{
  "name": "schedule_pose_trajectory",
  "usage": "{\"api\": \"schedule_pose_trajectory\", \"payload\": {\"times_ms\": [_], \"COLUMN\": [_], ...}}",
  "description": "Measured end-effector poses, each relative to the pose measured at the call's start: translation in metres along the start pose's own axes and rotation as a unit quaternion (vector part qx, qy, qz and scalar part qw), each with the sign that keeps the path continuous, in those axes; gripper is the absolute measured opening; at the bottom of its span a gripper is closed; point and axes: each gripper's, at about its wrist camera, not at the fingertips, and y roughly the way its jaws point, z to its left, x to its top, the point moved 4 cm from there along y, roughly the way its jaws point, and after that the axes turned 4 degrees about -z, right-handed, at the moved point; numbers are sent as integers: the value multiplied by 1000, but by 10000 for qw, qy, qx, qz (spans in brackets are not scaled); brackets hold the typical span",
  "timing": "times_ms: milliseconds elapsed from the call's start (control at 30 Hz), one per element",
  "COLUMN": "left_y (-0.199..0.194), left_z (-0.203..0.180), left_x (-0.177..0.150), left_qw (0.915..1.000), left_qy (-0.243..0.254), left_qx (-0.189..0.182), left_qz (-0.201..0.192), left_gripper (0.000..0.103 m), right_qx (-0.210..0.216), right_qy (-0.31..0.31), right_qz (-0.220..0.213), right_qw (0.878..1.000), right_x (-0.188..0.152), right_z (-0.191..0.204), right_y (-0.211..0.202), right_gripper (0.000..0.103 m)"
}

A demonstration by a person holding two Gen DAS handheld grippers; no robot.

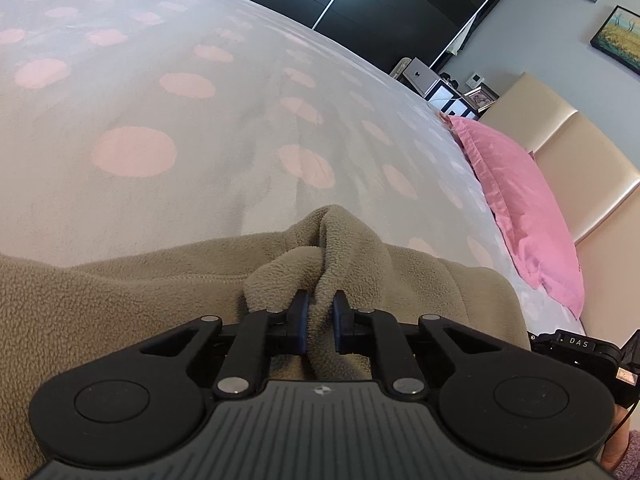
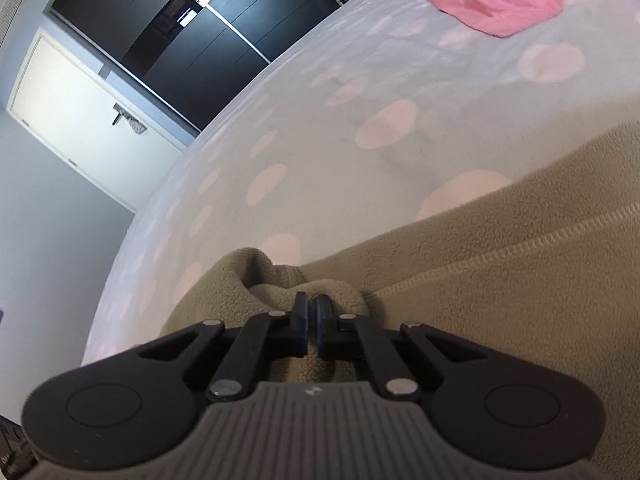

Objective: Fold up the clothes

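Both grippers pinch fleece (image 1: pixel 120 300) bunches: left gripper (image 1: pixel 321 302) & right gripper (image 2: pixel 312 305). Fleece edge runs across bed (image 1: pixel 160 120) btwn them; bare bed lies ahead.

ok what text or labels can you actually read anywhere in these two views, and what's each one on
"DAS": white letters on the black device at the right edge of the left wrist view.
A small logo mark, no letters, on the body of the left gripper.
The same kind of mark on the right gripper, blurred.
Items on the far shelf: too small to read.
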Motion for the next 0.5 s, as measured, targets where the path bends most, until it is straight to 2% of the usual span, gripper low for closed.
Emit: {"api": "schedule_pose_trajectory", "payload": {"times_ms": [67, 167, 267, 400, 500], "left_y": [-2, -19, -35, -44, -33], "left_z": [-1, -11, -22, -50, -61], "left_x": [2, 7, 13, 17, 11], "left_qw": [10000, 9996, 9982, 9951, 9945], "left_qy": [1, 221, 446, 689, 828], "left_qx": [15, 45, 76, -94, -21], "left_qz": [32, -171, -384, -700, -644], "left_gripper": [13, 15, 15, 15, 15], "right_qx": [-7, -105, 133, 459, 562], "right_qy": [-91, -540, -799, -1216, -1352], "right_qz": [9, -317, -507, -448, -277], "right_qw": [10000, 9980, 9954, 9905, 9888], "right_x": [2, 8, 13, 6, -9], "right_z": [5, 18, 35, 68, 82], "right_y": [-4, -24, -41, -39, -25], "right_gripper": [6, 14, 15, 15, 15]}}
